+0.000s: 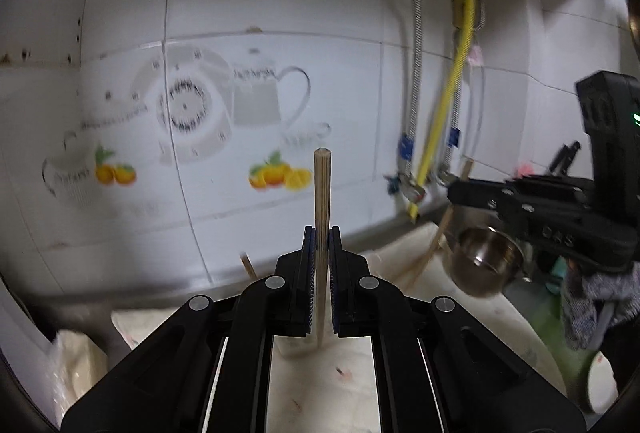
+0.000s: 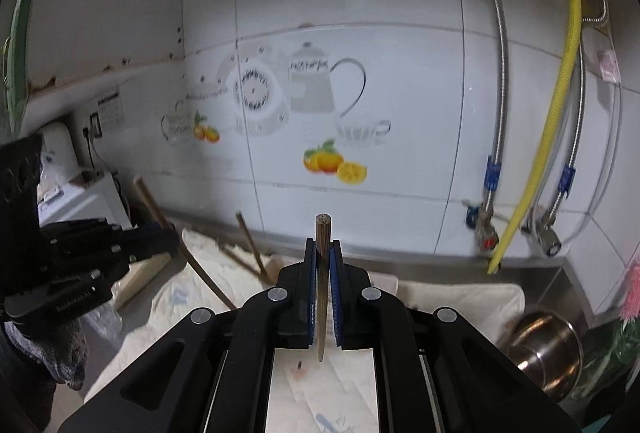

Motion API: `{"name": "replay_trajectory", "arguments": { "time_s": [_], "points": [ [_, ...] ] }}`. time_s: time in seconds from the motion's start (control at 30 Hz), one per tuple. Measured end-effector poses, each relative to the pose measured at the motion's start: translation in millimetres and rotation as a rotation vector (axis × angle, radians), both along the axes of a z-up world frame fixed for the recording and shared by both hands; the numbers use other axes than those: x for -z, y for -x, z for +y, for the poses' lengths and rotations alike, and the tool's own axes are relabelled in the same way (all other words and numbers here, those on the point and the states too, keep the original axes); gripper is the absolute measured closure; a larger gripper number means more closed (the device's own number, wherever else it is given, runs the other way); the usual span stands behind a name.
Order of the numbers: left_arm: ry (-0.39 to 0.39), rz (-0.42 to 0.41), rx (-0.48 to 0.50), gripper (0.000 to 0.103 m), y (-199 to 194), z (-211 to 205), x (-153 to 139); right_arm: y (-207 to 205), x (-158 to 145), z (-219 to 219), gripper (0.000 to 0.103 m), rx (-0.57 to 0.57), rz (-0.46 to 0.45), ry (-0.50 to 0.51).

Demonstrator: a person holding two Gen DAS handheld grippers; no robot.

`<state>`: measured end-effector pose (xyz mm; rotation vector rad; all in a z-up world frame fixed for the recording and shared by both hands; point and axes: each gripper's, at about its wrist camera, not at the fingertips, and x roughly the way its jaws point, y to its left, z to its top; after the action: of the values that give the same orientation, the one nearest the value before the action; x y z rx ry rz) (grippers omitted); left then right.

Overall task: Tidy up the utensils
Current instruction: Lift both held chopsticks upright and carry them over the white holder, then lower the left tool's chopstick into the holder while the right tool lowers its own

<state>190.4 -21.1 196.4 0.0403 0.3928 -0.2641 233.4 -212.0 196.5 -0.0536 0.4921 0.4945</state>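
Each claw, left claw (image 1: 320, 237) and right claw (image 2: 323, 249), pinches one upright chopstick (image 1: 321, 193), (image 2: 322, 245); both should be lowered vertically into the steel pot (image 2: 546, 343) below-right of the right claw.

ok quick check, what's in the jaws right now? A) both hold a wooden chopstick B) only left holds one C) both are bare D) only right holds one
A: the left gripper is clamped on a light chopstick standing upright between its blue pads, and the right gripper is clamped on a darker chopstick in the same way.
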Motion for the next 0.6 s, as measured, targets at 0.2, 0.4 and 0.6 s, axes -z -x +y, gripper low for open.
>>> {"name": "replay_trajectory", "arguments": {
  "time_s": [0.2, 0.4, 0.6],
  "points": [
    [0.024, -0.02, -0.024, 0.098, -32, 0, -9, -20, -13, 3, 0.097, 0.013, -0.021, -0.016],
    [0.018, -0.049, -0.083, 0.098, -60, 0, 5, -37, -20, 4, 0.097, 0.034, -0.064, -0.015],
    [0.036, -0.003, -0.107, 0.098, -78, 9, 39, -58, -9, 5, 0.097, 0.07, -0.08, 0.014]
  ]
}}
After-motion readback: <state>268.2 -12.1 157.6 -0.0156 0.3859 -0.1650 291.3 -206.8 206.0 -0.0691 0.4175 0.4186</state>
